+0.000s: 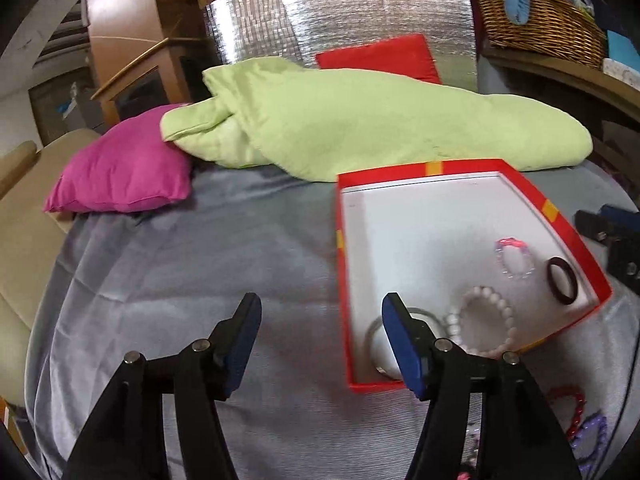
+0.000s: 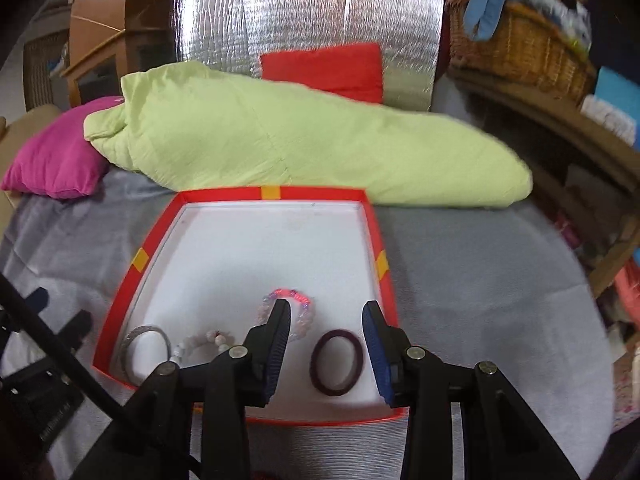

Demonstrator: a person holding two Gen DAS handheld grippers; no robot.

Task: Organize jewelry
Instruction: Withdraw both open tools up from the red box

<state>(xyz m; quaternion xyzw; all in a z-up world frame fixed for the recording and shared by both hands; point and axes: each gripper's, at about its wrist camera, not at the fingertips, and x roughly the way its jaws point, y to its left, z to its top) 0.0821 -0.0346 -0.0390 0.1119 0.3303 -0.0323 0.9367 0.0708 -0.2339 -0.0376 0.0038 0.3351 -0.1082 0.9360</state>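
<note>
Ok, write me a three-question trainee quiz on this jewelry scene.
1. True or false: the right gripper is shut on the dark bangle.
2. How many pieces lie in the red box? A) two B) four C) six
3. Fill in: more jewelry, including a red bracelet, lies outside the box on the grey ___.

Key: 1. False; it is open above the bangle, holding nothing. 2. B: silver bangle, white bead bracelet, pink bead bracelet, dark bangle. 3. cloth.
</note>
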